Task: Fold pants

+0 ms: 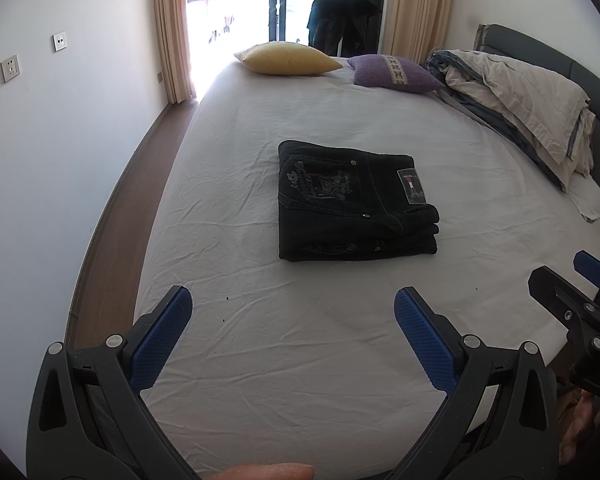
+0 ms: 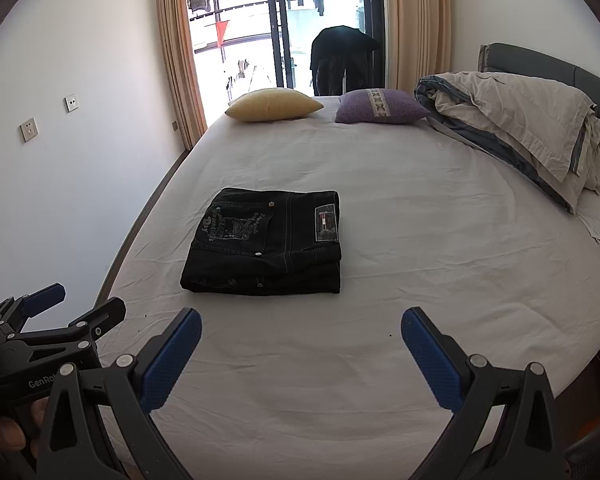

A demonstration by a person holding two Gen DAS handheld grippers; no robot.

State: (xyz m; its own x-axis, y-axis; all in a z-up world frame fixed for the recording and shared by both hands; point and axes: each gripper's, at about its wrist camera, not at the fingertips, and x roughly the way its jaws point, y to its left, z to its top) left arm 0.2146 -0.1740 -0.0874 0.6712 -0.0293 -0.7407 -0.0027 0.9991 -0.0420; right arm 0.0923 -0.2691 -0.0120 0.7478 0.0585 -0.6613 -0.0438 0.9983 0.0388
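Black claw [image 1: 293, 300] frames, blue textured pads [image 1: 426, 338]

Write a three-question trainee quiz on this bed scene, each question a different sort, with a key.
1. True or false: the black denim pants lie folded on the white bed sheet.
2. Which cushion sits nearer the grey quilt: A) yellow cushion B) purple cushion?
3. Fill in: both the left gripper and right gripper are ____.

Key: 1 true; 2 B; 3 open.
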